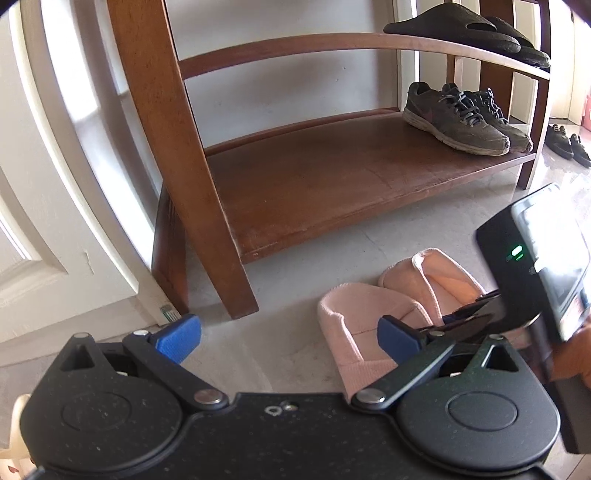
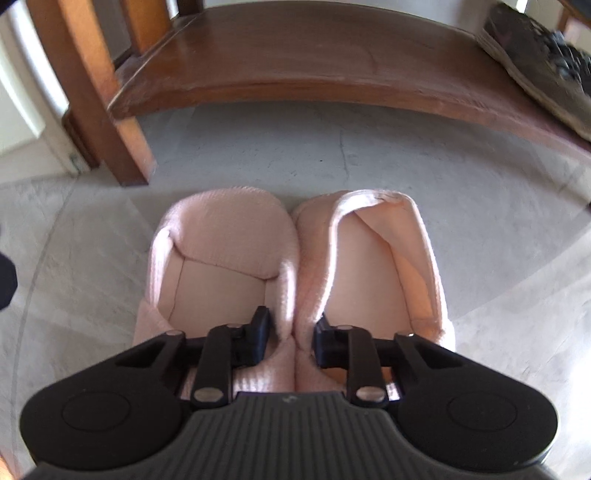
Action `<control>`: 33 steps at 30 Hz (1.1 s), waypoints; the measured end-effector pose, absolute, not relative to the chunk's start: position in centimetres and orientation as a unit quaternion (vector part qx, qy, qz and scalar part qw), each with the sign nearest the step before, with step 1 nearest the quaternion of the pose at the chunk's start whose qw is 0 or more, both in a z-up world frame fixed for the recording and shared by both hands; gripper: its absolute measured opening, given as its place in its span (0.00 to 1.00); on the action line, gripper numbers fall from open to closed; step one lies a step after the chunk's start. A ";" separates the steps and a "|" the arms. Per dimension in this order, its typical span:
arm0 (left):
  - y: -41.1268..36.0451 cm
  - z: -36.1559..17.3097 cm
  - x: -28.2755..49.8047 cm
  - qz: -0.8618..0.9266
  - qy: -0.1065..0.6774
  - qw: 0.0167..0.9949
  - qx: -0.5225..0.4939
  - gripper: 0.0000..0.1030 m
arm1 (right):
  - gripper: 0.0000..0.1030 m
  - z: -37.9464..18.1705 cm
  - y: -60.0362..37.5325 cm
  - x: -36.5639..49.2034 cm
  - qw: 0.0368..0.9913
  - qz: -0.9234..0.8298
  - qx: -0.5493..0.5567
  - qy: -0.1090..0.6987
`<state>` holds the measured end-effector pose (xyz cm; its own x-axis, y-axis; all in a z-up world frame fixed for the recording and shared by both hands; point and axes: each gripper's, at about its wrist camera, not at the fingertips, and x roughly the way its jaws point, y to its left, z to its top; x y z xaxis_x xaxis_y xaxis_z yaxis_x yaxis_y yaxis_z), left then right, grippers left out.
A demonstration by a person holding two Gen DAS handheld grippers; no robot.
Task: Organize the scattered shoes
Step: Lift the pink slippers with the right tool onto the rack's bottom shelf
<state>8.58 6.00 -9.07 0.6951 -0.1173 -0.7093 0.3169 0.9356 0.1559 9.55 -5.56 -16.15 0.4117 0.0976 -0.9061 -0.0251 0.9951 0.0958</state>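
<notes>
Two pink fabric slippers [image 2: 221,229] lie side by side on the grey floor in front of a wooden shoe rack [image 2: 295,55]; the right one's upper [image 2: 369,258] is folded open. My right gripper [image 2: 291,339] is shut on their touching inner walls, one finger inside each slipper. The left wrist view shows the same pink slippers [image 1: 369,314] with the right gripper's fingers [image 1: 469,317] reaching into them from the right. Just left of the slippers, my left gripper [image 1: 288,339] hovers open with nothing between its blue pads [image 1: 179,338]. I cannot tell whether the slippers are off the floor.
The rack's bottom shelf [image 1: 314,184] holds grey sneakers [image 1: 458,118] at its right end. Black slides [image 1: 461,27] sit on the shelf above. Black shoes [image 1: 565,144] lie on the floor beyond the rack. A white door [image 1: 55,184] stands at the left.
</notes>
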 end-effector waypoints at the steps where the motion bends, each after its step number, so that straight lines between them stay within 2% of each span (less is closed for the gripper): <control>1: 6.0 -9.1 8.6 -0.118 0.373 0.911 0.132 0.99 | 0.17 -16.2 -5.7 9.5 0.839 0.041 0.039 0.541; 14: 5.8 -9.0 9.0 -0.117 0.369 0.915 0.115 0.99 | 0.13 -16.3 -7.8 7.2 0.856 0.027 0.107 0.505; 24: 5.3 -8.5 9.2 -0.115 0.353 0.923 0.103 0.99 | 0.12 -13.2 -10.0 7.3 0.887 -0.001 0.140 0.440; 33: 5.0 -7.8 9.3 -0.108 0.350 0.926 0.091 0.99 | 0.11 -11.0 -12.2 7.9 0.899 -0.017 0.140 0.414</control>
